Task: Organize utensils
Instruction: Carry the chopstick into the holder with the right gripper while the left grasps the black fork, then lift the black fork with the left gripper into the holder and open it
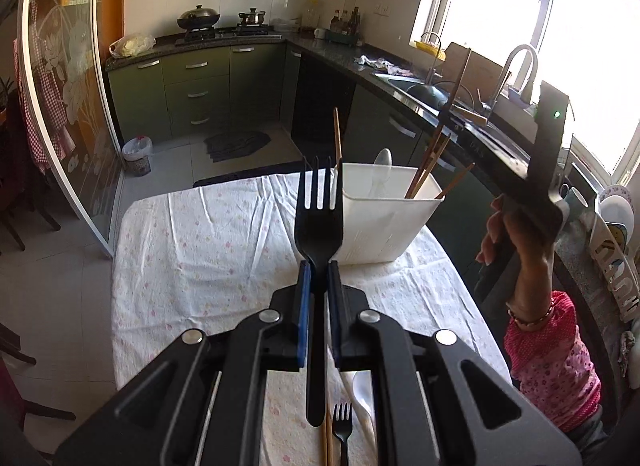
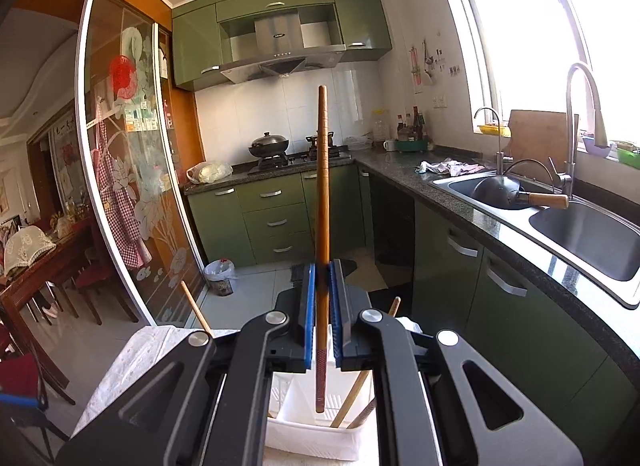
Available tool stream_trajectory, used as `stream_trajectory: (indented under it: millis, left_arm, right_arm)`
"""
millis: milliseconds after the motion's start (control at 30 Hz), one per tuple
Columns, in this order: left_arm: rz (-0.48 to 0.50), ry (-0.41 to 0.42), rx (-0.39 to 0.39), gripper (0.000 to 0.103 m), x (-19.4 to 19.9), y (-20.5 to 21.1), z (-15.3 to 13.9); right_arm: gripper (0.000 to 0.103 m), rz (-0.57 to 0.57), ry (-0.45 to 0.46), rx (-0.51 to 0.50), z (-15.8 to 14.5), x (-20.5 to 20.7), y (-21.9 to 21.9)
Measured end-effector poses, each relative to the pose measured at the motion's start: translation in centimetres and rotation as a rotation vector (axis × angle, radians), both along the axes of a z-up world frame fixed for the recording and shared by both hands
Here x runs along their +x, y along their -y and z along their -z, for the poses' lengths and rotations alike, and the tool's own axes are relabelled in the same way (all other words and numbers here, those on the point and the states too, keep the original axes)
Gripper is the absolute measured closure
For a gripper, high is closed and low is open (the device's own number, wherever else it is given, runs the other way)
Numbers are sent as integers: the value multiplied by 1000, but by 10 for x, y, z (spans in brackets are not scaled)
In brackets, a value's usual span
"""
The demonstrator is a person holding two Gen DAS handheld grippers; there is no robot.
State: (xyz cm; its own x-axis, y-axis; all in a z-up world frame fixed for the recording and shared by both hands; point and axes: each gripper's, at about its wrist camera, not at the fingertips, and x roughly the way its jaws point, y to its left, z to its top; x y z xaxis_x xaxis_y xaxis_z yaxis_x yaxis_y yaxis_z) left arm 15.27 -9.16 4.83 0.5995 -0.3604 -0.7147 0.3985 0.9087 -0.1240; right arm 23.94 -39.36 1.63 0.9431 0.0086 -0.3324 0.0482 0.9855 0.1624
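Left wrist view: sorting partly done, with one utensil clamped in each gripper.

The left gripper has its jaws narrowed on the neck of a black fork, tines toward 12 o'clock, above the table. The white bin, at 1 o'clock from the fork, already holds a white spoon and several chopsticks. Below the jaws, at 6 o'clock, a small fork, more chopsticks and what looks like a white spoon lie on the cloth, unsorted. In the right wrist view the right gripper is pinched on a single chopstick, upright, its lower end over the bin. Remaining, by estimate: both held items, then the pieces on the cloth.
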Motion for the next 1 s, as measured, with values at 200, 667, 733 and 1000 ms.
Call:
stream_trajectory:
  millis: [200, 667, 733, 1000]
  left_arm:
    - [16, 68, -24, 94, 10, 19, -22]
    - [57, 393, -133, 94, 46, 83, -66]
    - [69, 440, -162, 94, 53, 94, -65]
    - [30, 470, -202, 94, 98, 126, 0]
  right_arm:
    - [60, -15, 18, -47, 16, -6, -9]
    - [53, 37, 292, 106, 24, -185, 36]
    - [53, 62, 299, 175, 42, -210, 46]
    - [51, 66, 250, 299, 77, -273, 67]
